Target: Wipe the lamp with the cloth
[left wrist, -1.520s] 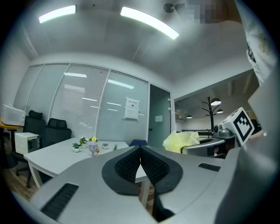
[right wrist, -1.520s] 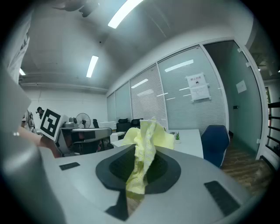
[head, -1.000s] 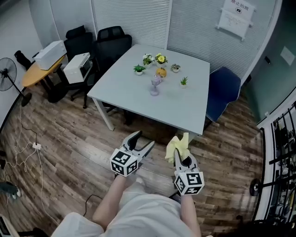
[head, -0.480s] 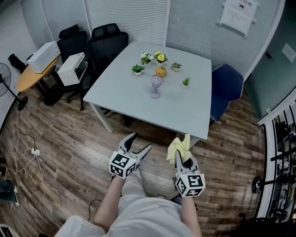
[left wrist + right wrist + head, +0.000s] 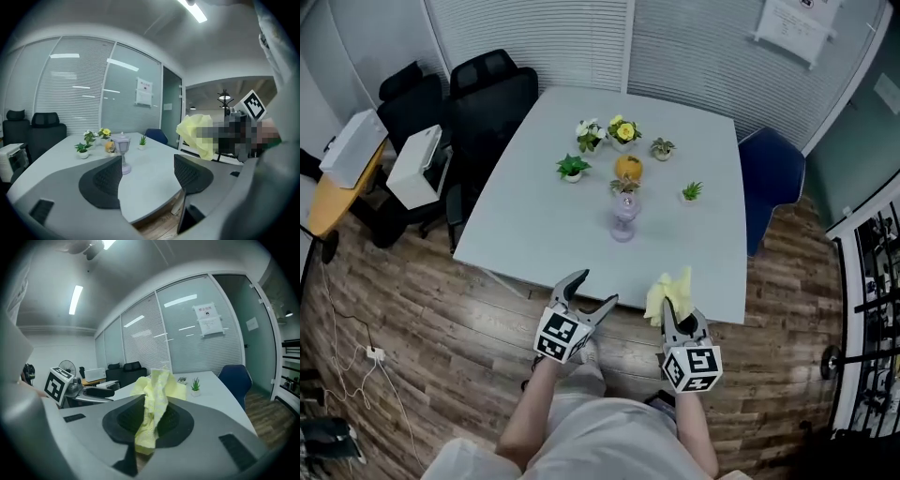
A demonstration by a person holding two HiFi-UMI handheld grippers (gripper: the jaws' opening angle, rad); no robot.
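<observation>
A small pale lilac lantern-shaped lamp (image 5: pixel 624 216) stands upright near the middle of the grey table (image 5: pixel 534 234); in the left gripper view the lamp (image 5: pixel 122 152) lies straight ahead beyond the jaws. My left gripper (image 5: pixel 588 292) hangs at the table's near edge, open with nothing between its fingers, its jaws having just widened. To its right, my right gripper (image 5: pixel 675 305) is shut on a crumpled yellow cloth (image 5: pixel 667 289), which sticks up from the jaws as the cloth (image 5: pixel 154 397) in the right gripper view.
Several small potted plants (image 5: pixel 573 167) and an orange figure (image 5: pixel 628 168) stand behind the lamp. Black office chairs (image 5: pixel 487 94) sit at the table's left, a blue chair (image 5: pixel 773 178) at its right. A side desk with white machines (image 5: pixel 412 164) is at far left.
Both grippers have moved forward from over the wooden floor to the table's near edge. The cloth stays in the right jaws; the left jaws stand a little wider.
</observation>
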